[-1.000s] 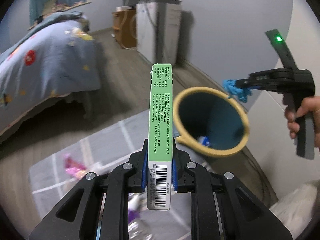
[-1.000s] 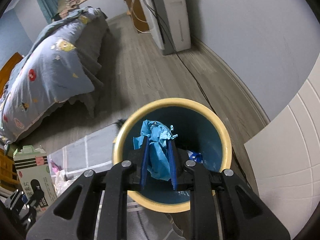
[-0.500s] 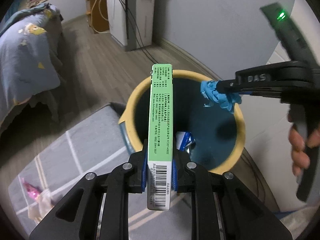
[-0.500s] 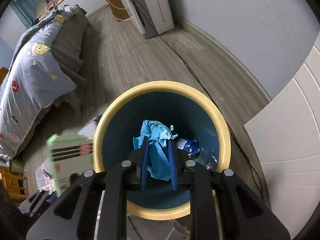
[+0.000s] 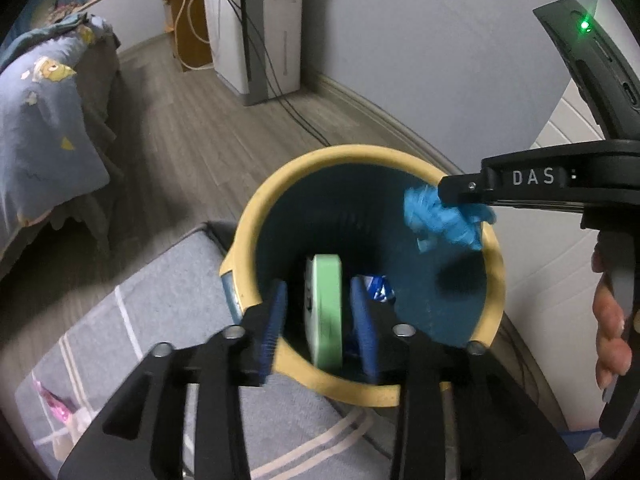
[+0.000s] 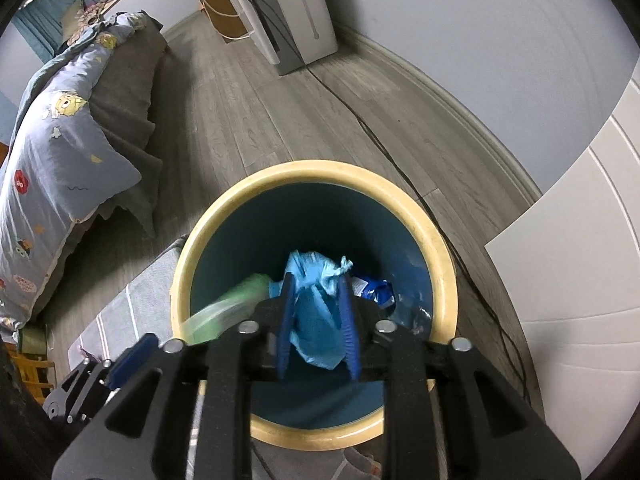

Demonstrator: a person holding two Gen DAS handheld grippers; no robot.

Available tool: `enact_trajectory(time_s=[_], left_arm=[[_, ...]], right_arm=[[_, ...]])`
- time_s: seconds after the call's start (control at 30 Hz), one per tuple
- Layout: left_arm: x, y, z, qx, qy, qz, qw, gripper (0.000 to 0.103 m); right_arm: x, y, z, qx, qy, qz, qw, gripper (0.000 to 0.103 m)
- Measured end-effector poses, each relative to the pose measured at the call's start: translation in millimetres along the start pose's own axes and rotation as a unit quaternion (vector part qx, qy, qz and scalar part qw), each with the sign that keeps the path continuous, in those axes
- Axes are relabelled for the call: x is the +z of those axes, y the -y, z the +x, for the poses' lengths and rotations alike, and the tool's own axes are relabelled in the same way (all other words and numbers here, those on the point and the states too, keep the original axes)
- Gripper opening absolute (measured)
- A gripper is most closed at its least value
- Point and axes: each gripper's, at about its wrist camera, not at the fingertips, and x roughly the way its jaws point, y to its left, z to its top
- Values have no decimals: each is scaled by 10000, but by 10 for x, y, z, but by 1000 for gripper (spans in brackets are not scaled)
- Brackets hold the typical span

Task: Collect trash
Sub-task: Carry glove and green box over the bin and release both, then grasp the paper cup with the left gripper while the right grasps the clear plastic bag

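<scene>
A round bin with a yellow rim [image 5: 256,216] and dark blue inside stands on the floor; it also shows in the right wrist view [image 6: 316,170]. My left gripper [image 5: 320,320] is open over the bin's near edge. The green carton [image 5: 327,308] is loose between the fingers, blurred, dropping into the bin; it shows as a green blur in the right wrist view [image 6: 224,312]. My right gripper [image 6: 316,320] is shut on a crumpled blue glove [image 6: 316,296] above the bin's opening. The glove also shows in the left wrist view [image 5: 440,220]. A blue wrapper [image 6: 376,288] lies inside the bin.
A grey rug with white lines [image 5: 160,280] lies beside the bin, with a pink wrapper [image 5: 52,400] on it. A bed with a blue patterned quilt [image 6: 60,152] is at the left. A white appliance [image 5: 264,28] with cables stands by the wall. A white door [image 6: 580,260] is at the right.
My left gripper opened and let go of the green carton, which now falls into the bin. Both grippers moved closer over the bin. The right gripper still holds the glove.
</scene>
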Motion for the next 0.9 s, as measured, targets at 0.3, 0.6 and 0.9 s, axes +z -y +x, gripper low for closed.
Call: enact_trajectory(time_s=[0.3,0.6,0.9], left_arm=[[-136,-192,-438,99,336,-264,9990,89],[-478,-794,-1223,532,693,-672,9939,96],[-971,-1554,-1947,1462,886,-900,9812,97]], right_arm=[[25,-20,-133,11,255,71,9996,80],[-6,-511,-445,56,666,-341,9972,97],[-264,-1269,-648,362,721,-896,9927,97]])
